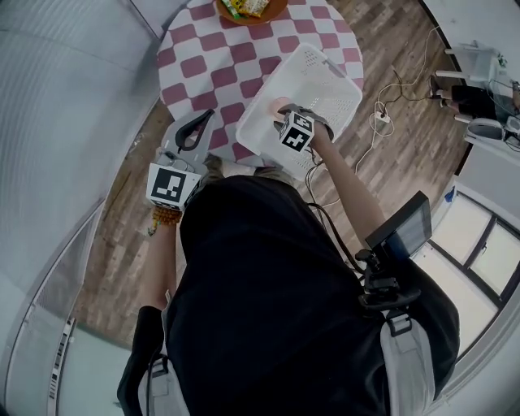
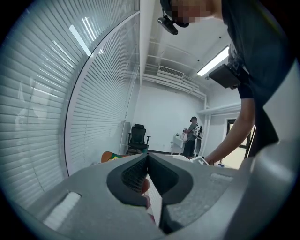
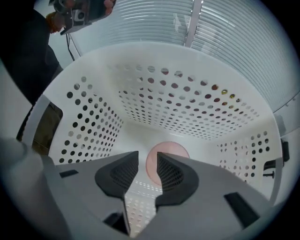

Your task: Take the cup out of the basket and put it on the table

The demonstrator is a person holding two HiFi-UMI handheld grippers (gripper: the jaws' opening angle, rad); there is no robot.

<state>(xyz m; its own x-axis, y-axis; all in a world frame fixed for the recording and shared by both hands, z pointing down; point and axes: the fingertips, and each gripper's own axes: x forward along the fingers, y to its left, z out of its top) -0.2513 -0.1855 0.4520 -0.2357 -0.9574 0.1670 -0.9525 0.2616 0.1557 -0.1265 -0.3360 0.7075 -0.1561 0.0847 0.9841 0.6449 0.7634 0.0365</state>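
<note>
A white perforated basket (image 1: 333,73) rests on the near right part of the round checkered table (image 1: 211,57). A pink cup (image 1: 279,105) stands on the basket's floor near its front corner. My right gripper (image 1: 284,119) points straight down into the basket, just above the cup. In the right gripper view its jaws stand apart and empty, with the cup (image 3: 169,151) showing beyond the fingertips of the right gripper (image 3: 147,157) and the basket wall (image 3: 93,117) all around. My left gripper (image 1: 208,116) hovers at the table's near left edge; in its own view the left gripper (image 2: 147,158) has its tips together.
An orange plate (image 1: 250,8) with snack packets sits at the table's far side. A power strip (image 1: 382,118) and cables lie on the wooden floor to the right. The left gripper view shows an office chair (image 2: 138,138) and a person (image 2: 192,136) standing far off.
</note>
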